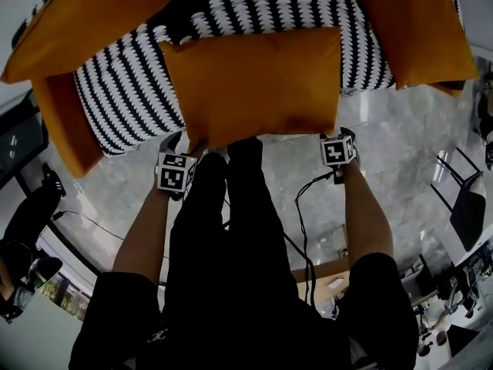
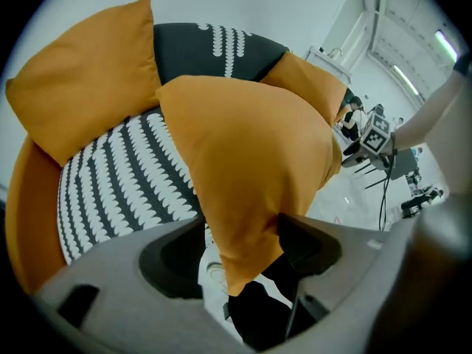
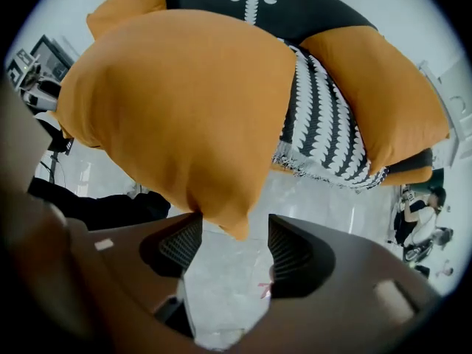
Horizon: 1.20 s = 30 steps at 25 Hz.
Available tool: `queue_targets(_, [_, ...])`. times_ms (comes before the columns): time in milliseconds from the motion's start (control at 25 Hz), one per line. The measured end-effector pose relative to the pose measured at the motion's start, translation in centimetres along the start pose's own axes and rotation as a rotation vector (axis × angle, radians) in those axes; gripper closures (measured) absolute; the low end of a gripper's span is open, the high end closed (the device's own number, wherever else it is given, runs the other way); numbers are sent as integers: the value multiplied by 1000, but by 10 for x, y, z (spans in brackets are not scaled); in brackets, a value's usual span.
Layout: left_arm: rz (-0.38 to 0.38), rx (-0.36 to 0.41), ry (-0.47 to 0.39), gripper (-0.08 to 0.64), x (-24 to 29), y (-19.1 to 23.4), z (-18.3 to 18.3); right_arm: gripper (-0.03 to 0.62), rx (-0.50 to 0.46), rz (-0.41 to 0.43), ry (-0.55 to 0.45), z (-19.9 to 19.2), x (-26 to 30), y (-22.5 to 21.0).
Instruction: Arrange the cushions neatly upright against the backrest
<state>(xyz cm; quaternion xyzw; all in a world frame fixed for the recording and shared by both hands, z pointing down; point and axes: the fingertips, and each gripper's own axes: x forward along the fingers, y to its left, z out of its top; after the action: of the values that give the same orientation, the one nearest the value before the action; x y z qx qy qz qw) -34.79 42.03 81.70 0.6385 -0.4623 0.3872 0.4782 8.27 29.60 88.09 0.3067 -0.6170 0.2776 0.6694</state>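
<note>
A large orange cushion (image 1: 254, 83) lies across the front of a black-and-white patterned seat (image 1: 123, 102), overhanging its edge. My left gripper (image 1: 179, 141) is at its lower left corner and my right gripper (image 1: 343, 136) at its lower right corner. In the left gripper view that corner of the cushion (image 2: 251, 161) hangs between the jaws of the left gripper (image 2: 240, 253), which stand apart with a gap on one side. In the right gripper view the cushion (image 3: 177, 102) dips its corner between the spread jaws of the right gripper (image 3: 234, 245), unpinched.
Two more orange cushions lean at the seat's sides, one left (image 1: 77, 21) and one right (image 1: 416, 29). Grey marble floor (image 1: 400, 153) lies below. A black cable (image 1: 304, 222) runs by my legs, and a dark chair (image 1: 466, 206) stands at the right.
</note>
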Motion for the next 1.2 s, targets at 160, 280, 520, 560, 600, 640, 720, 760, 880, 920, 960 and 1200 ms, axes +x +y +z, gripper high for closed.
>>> queue_targets(160, [-65,-7,9,223,16,-5,5,347,-35,10,16,14,14,2])
queue_targets(280, [-94,11,27,236,27,-6,6,441,-53,-5,-7,20,21,8])
queue_targets(520, [-102,-59,87,428,37,-8,16,557,-35,1,-46,23,16,10])
queue_targets(560, [-99,-68,94,449,37,-9,19,566,-45,4,-47,23,15,9])
queue_targets(600, [-96,-74,97,469,36,-10,22,569,-50,3,-52,25,12,6])
queue_targets(640, [-91,-77,94,487,33,-12,26,572,-45,1,-60,27,7,2])
queue_targets(720, [-72,-83,81,513,23,-12,36,575,-14,1,-82,31,-8,-3])
queue_targets(760, [-58,-86,73,523,18,-12,42,575,4,0,-98,34,-18,-4])
queue_targets(880, [-17,-99,44,538,3,-9,63,577,64,-10,-173,47,-48,-13])
queue_targets(920, [-9,-100,38,540,-4,-9,70,577,87,-10,-199,52,-59,-17])
queue_targets(960, [-2,-98,33,540,-12,-11,75,577,110,-8,-223,56,-72,-21])
queue_targets(1200, [51,-143,-49,545,-60,-16,119,578,203,13,-372,93,-143,-47])
